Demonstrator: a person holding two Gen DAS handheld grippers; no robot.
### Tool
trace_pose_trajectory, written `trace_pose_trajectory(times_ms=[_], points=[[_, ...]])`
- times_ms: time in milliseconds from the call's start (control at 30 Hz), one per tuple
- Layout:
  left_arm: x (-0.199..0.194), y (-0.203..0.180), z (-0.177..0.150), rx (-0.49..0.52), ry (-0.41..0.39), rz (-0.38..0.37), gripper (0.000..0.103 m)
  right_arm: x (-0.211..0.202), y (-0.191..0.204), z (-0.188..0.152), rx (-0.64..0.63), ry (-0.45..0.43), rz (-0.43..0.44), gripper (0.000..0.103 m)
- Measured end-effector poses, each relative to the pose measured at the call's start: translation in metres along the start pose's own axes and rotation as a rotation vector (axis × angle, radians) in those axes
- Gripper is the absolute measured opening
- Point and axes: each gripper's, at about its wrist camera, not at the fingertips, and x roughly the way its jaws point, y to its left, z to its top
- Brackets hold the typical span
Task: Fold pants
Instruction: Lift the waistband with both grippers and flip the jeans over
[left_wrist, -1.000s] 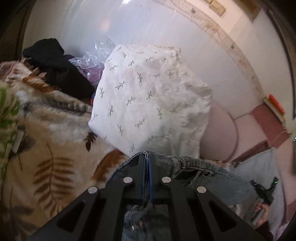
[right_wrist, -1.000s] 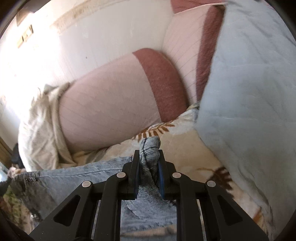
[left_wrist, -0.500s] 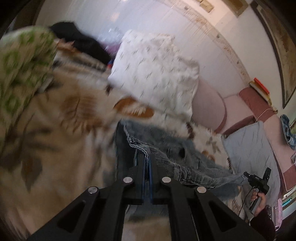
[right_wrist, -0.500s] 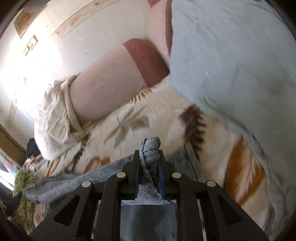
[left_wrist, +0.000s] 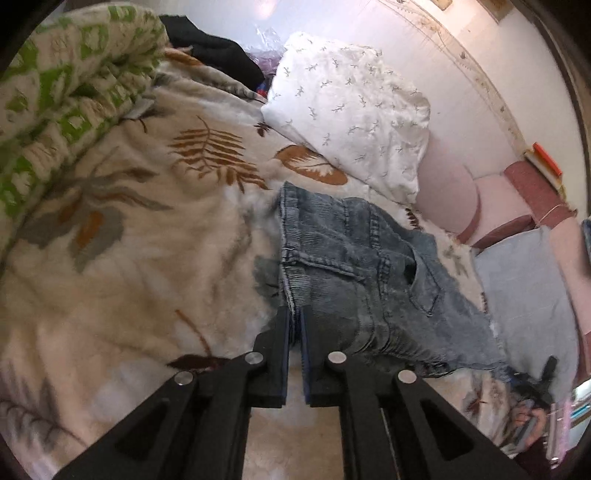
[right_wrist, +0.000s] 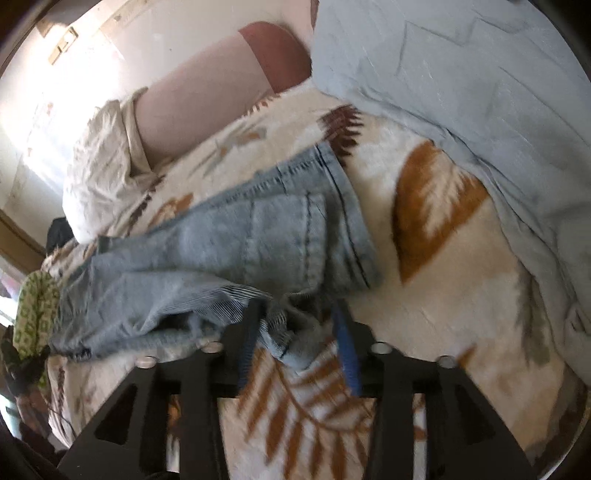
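— Where are my grippers?
— My left gripper (left_wrist: 294, 321) tilts down, nearly closed, jaws just easing apart on the jeans (left_wrist: 369, 280) edge. My right gripper (right_wrist: 299, 325) has just been spreading, denim loose between.
— Surface?
— Jeans lie folded on the leaf-print blanket (left_wrist: 129, 258), pillows (left_wrist: 351, 107) behind.

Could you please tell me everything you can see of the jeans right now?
The jeans are faded blue denim, folded over and lying on the leaf-print blanket, back pocket and seams showing. The left hand-held gripper pinches one edge; the right hand-held gripper, jaws just opening, straddles a loose corner.
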Motion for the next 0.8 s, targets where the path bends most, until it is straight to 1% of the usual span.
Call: trace_pose_trajectory(times_ms=[67,100,133,200,267,333,467,533,633,700,733,767,800], points=[[-0.008,0.002,-0.001,-0.008,-0.026,0.056,0.010,-0.008,-0.003,0.001,-0.007,-0.005,0.002,0.048],[-0.013,0.004,-0.001,-0.015,-0.044,0.081,0.010,-0.015,-0.003,0.005,-0.009,-0.028,0.007,0.048],[-0.019,0.006,0.000,-0.028,-0.066,0.096,0.010,-0.024,-0.004,0.012,-0.003,-0.057,0.027,0.051],[-0.029,0.008,0.003,-0.054,-0.106,0.098,0.010,-0.035,-0.004,0.026,0.017,-0.102,0.075,0.055],[-0.036,-0.002,0.006,-0.043,-0.137,0.085,0.010,-0.037,-0.002,0.042,0.031,-0.119,0.103,0.056],[-0.034,-0.020,0.009,-0.012,-0.140,0.051,0.010,-0.027,0.002,0.059,0.035,-0.113,0.106,0.056],[-0.010,-0.069,0.013,0.067,-0.114,-0.034,0.010,0.014,0.002,0.083,0.056,-0.034,0.080,0.056],[0.007,-0.093,0.012,0.103,-0.088,-0.074,0.010,0.035,-0.002,0.090,0.066,0.001,0.040,0.055],[0.035,-0.121,0.004,0.153,-0.046,-0.099,0.010,0.058,-0.007,0.092,0.081,0.052,0.029,0.052],[0.049,-0.129,-0.003,0.176,-0.020,-0.101,0.010,0.070,-0.010,0.090,0.086,0.086,0.021,0.051],[0.057,-0.131,-0.007,0.184,-0.006,-0.103,0.010,0.073,-0.010,0.090,0.081,0.093,0.022,0.046],[0.064,-0.130,-0.012,0.188,0.011,-0.103,0.010,0.075,-0.009,0.090,0.070,0.101,0.023,0.031],[0.070,-0.130,-0.016,0.195,0.030,-0.100,0.010,0.076,-0.008,0.090,0.055,0.110,0.015,0.026]])
